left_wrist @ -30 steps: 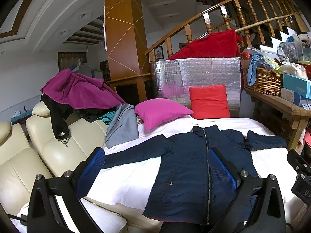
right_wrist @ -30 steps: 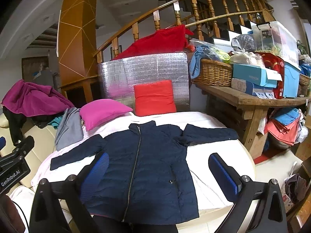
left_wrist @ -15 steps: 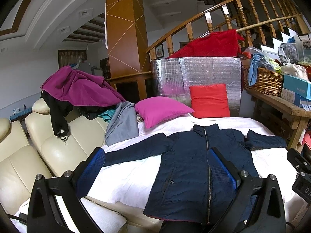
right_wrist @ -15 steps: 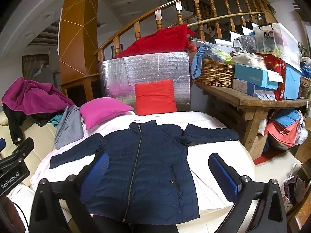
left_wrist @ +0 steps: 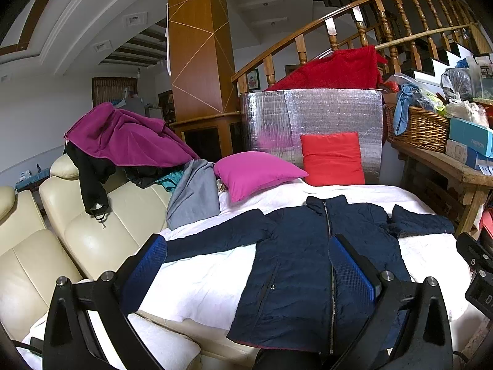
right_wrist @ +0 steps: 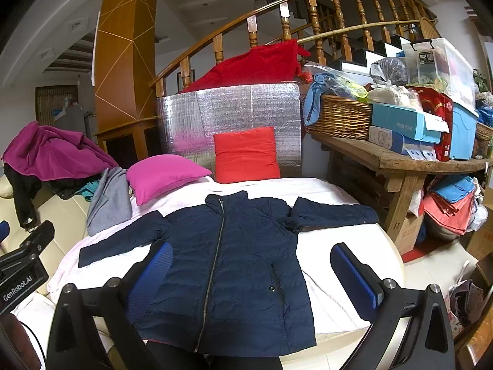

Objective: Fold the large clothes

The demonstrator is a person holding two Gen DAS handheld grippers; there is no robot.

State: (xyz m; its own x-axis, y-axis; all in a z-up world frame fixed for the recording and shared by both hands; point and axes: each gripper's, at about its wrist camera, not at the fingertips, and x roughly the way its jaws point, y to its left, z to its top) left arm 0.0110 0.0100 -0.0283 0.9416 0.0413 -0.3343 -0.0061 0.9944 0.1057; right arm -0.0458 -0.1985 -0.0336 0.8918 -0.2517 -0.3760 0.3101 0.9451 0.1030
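Observation:
A dark navy padded jacket lies flat, front up and zipped, on a white-covered bed, both sleeves spread out sideways. It also shows in the right wrist view. My left gripper is open and empty, held above the near edge of the bed, over the jacket's left half. My right gripper is open and empty, held above the jacket's lower right part. Neither touches the jacket.
A magenta pillow and a red pillow lie at the head of the bed. A cream sofa with piled clothes stands left. A wooden bench with basket and boxes stands right.
Both grippers have barely shifted; the view has drifted very slightly. The jacket has not moved.

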